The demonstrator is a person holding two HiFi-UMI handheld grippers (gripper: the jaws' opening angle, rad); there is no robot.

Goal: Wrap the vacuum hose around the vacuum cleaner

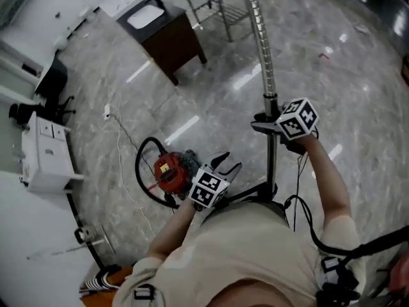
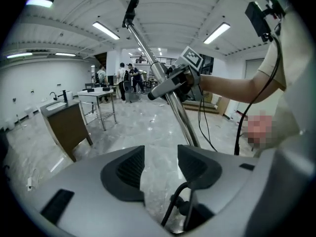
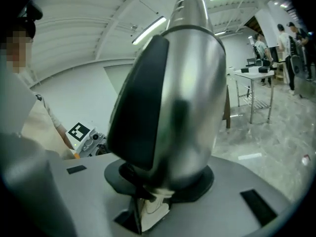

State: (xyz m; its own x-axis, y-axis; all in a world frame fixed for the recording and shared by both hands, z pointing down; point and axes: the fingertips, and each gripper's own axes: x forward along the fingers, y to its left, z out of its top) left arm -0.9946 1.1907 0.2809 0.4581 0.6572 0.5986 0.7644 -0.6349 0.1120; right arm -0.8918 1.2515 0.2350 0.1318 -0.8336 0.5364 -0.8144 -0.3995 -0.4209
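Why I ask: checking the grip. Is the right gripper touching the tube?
Touching. The right gripper view shows the right gripper with its jaws closed on the tube, one jaw pressed flat against its side.

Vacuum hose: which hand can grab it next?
Probably left. The left tongs are open, empty, near the black hose by the red vacuum cleaner; the right tongs are clamped on the metal tube.

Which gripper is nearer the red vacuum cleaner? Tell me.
Left. The left gripper hangs beside the red vacuum cleaner; the right gripper, clamped on the metal wand, is farther off.
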